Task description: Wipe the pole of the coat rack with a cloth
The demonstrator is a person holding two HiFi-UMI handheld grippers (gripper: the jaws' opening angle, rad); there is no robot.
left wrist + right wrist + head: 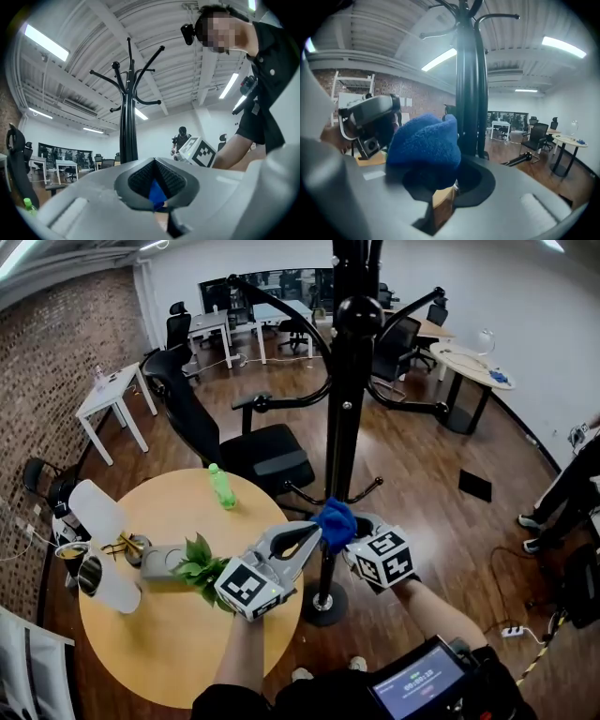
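Blue fleece cloth [335, 521] sits bunched in the right gripper [352, 540], whose tongs are clamped on it. At its 9 o'clock the left gripper [313, 531] seems to nip a sliver between pressed tips. The pole [343, 418] rises just beyond, at 12 o'clock. Wiping looks about to start; next, press the cloth to the pole and slide. Only the left gripper view shows that sliver, and only the head view shows the base [323, 604].

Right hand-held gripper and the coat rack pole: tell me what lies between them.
The blue cloth, clamped in the right hand-held gripper, bunches up between it and the pole; the right gripper view shows it best.
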